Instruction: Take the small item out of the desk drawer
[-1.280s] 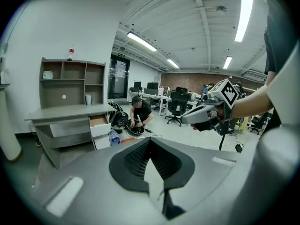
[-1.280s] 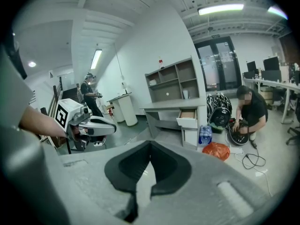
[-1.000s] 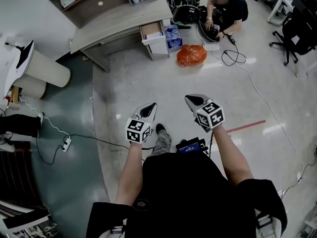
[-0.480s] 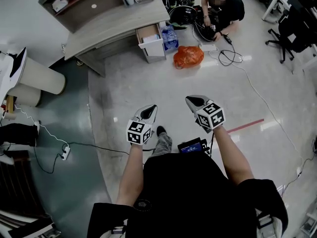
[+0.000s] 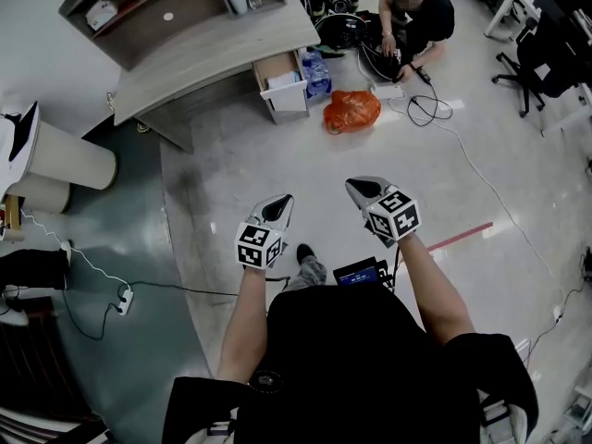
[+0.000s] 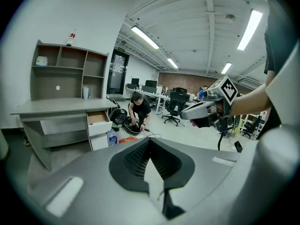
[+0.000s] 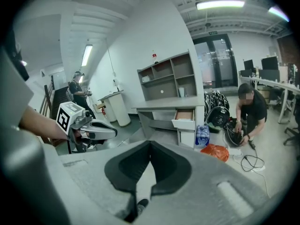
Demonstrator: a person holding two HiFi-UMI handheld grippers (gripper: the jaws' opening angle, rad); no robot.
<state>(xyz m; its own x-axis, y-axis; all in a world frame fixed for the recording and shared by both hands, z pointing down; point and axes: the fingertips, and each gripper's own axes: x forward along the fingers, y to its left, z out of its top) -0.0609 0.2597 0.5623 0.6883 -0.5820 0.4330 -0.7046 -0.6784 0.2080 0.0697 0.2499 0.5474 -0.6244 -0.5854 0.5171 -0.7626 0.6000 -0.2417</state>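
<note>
The grey desk (image 5: pixel 208 44) stands far ahead across the floor, with its top drawer (image 5: pixel 280 80) pulled open. The drawer also shows in the left gripper view (image 6: pixel 97 121) and in the right gripper view (image 7: pixel 183 117). Pale things lie inside, too small to make out. My left gripper (image 5: pixel 285 199) and right gripper (image 5: pixel 354 186) are held side by side in front of my body, both pointing at the desk. Both are shut with nothing in them. In its own view the left gripper (image 6: pixel 150 142) has its jaws together, and so does the right gripper (image 7: pixel 150 146).
An orange bag (image 5: pixel 351 111) and a pack of water bottles (image 5: pixel 316 70) lie right of the drawer. A person (image 5: pixel 414 12) crouches beyond them among cables (image 5: pixel 435 109). White round bins (image 5: pixel 65 160) and a power strip (image 5: pixel 123 299) are at the left, office chairs (image 5: pixel 548 49) at the right.
I have walked forward: the power strip and floor cables slid down the head view. Both grippers stayed shut and in the same place before my body.
</note>
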